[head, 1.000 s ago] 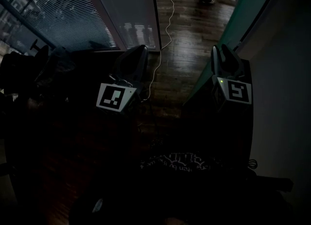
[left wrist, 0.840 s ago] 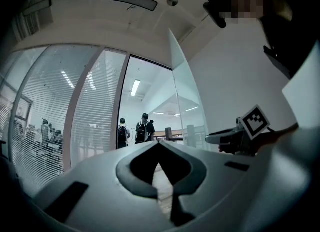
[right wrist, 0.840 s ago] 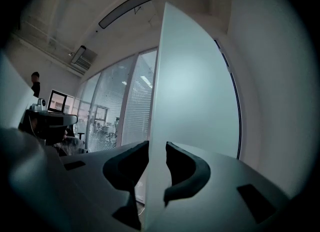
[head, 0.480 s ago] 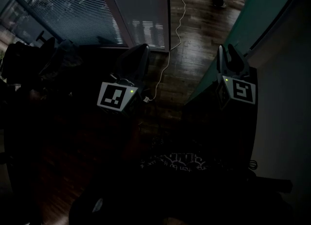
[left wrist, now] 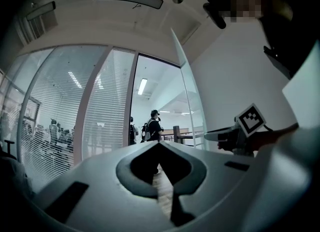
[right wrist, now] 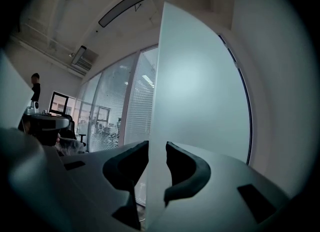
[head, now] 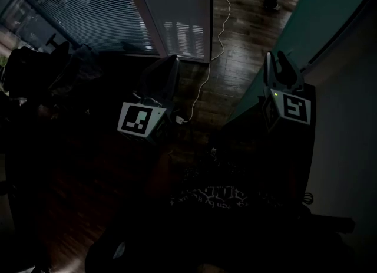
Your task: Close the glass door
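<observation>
The right gripper [right wrist: 157,162] seems pinched on the glass door [right wrist: 200,85] edge, so I'd swing it smoothly left, with the left gripper [left wrist: 161,146], jaws pressed together and empty, clear.

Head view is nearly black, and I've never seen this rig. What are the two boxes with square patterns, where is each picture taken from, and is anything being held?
There is no robot here. A person holds a two-jaw tool in each hand, and the patterned cubes are parts of those tools. The head view comes from a camera on the person's head, looking down at a wooden floor with a white cable lying on it. The other two pictures come from cameras riding on each tool, looking along its jaws. The left gripper has its jaws together with nothing between them; beyond it is a doorway with people standing. The right gripper is clamped on the edge of the glass door, which stands open.
</observation>
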Action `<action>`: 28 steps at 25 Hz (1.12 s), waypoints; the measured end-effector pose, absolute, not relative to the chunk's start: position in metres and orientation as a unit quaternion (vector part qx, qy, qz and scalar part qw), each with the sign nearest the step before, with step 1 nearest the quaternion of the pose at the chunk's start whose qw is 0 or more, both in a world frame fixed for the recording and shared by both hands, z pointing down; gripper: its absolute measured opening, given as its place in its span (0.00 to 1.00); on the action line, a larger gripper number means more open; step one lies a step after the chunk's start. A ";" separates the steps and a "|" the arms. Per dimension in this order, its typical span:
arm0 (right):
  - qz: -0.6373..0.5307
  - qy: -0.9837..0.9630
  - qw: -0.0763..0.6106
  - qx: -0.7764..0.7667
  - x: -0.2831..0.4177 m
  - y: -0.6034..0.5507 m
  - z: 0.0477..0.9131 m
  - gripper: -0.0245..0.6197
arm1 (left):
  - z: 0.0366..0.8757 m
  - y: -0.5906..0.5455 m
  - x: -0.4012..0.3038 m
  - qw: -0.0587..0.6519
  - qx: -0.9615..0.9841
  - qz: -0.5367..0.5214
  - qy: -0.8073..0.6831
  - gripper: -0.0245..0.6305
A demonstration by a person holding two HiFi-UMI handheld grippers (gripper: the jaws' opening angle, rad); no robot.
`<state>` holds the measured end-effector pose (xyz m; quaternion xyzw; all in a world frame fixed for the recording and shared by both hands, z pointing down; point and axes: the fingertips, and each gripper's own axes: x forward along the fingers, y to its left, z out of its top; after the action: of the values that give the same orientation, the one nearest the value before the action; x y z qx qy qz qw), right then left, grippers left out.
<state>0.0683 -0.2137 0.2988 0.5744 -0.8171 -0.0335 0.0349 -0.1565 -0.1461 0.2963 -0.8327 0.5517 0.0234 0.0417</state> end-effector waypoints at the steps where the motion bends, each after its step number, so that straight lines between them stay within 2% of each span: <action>1: -0.034 -0.818 0.034 0.574 0.068 -0.214 0.300 0.20 | 0.297 -0.147 -0.156 0.043 -0.832 0.024 0.552 0.04; 12: -0.040 -0.826 0.017 0.563 0.067 -0.223 0.313 0.20 | 0.306 -0.165 -0.137 0.065 -0.837 0.019 0.543 0.04; 18: -0.040 -0.829 0.029 0.557 0.019 -0.268 0.300 0.20 | 0.292 -0.213 -0.178 0.057 -0.834 0.019 0.548 0.04; 28: -0.046 -0.840 0.035 0.539 -0.012 -0.314 0.300 0.18 | 0.288 -0.260 -0.203 0.055 -0.823 0.022 0.565 0.04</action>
<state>-0.0122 -0.3142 0.3001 0.5389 -0.8404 -0.0458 0.0353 -0.2027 -0.2596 0.2884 -0.8228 0.5653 0.0215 0.0547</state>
